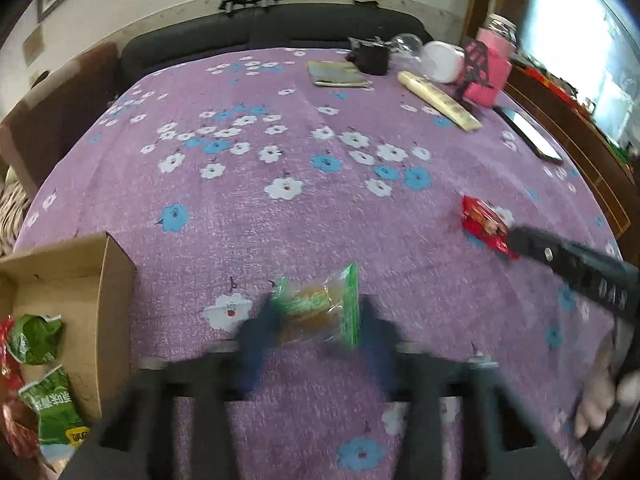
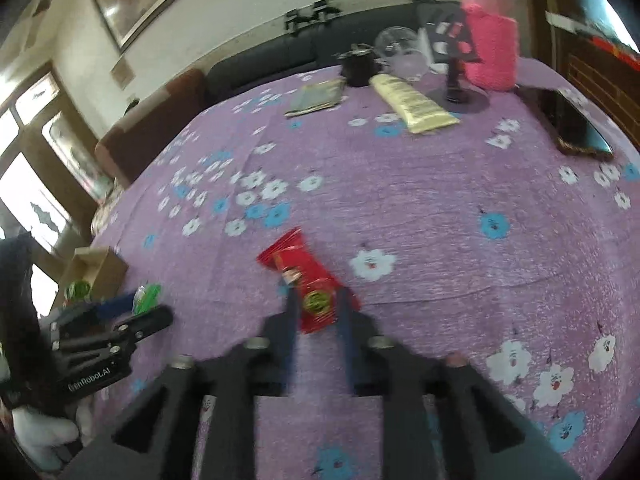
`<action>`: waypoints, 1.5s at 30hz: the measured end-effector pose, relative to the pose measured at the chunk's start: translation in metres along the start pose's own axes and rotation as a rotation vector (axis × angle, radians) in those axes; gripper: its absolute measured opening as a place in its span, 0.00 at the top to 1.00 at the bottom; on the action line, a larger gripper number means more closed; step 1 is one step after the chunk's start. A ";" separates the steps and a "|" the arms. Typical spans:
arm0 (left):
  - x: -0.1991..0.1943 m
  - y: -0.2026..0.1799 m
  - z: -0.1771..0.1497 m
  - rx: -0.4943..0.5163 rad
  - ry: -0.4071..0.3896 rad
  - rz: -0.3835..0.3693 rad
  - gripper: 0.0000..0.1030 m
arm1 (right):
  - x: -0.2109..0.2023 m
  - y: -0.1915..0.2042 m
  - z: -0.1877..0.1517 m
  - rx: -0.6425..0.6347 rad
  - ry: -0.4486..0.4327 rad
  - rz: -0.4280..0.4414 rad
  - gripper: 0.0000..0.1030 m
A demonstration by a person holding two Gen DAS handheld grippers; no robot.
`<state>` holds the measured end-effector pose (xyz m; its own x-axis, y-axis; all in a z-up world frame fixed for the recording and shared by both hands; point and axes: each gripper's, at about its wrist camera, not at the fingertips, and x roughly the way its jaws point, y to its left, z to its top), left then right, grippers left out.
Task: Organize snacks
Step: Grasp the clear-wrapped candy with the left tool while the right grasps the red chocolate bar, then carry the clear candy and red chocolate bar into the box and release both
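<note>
- Purple cloth [image 1: 304,236] printed with white and blue flowers covers the table, and both grippers point down at it on a slant.
- Left gripper [image 1: 318,322]: its blue-tipped fingers [image 1: 260,332] stand at either side of a green-edged clear snack packet [image 1: 320,308] lying on the cloth. The picture is blurred here, so I cannot tell whether the pads press on the packet or only flank it.
- Right gripper [image 2: 318,308]: narrow, with its blue fingers [image 2: 291,312] hard against the two long edges of a red snack packet [image 2: 308,276]. A round yellow-green emblem shows on the wrapper; its writing is too blurred to read.
- Seen from the left wrist, the right gripper reaches in from the right edge, its tip at the red packet, with a light-gloved hand [image 1: 600,400] behind it.
- Seen from the right wrist, the left gripper sits at the far left, and white lettering on its body reads roughly "GenRobot.AI".
- Cardboard box [image 1: 116,280], open, lies left of the green packet, well apart from the red one. It holds green bags [image 1: 52,408] with white characters, seen upside down and not legible, plus a red wrapper [image 1: 6,356].
- Far side: pink-sleeved jar [image 1: 490,68], cream tube [image 1: 438,100] with unreadable print, phone [image 1: 530,132].
</note>
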<state>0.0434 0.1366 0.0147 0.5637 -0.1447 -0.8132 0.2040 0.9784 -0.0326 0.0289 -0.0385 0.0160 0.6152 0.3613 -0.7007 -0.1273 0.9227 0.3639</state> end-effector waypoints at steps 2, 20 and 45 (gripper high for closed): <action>-0.007 0.000 -0.002 0.001 0.003 -0.032 0.78 | -0.005 -0.007 0.002 0.038 -0.026 0.022 0.62; -0.108 0.028 -0.046 -0.128 -0.141 -0.183 0.78 | 0.034 0.034 0.016 -0.190 0.067 -0.125 0.76; -0.194 0.164 -0.161 -0.472 -0.275 -0.072 0.78 | -0.043 0.161 -0.030 -0.299 0.042 0.087 0.83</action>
<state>-0.1617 0.3488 0.0736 0.7630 -0.1851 -0.6193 -0.0953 0.9155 -0.3909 -0.0416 0.0989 0.0867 0.5597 0.4402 -0.7021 -0.4049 0.8845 0.2318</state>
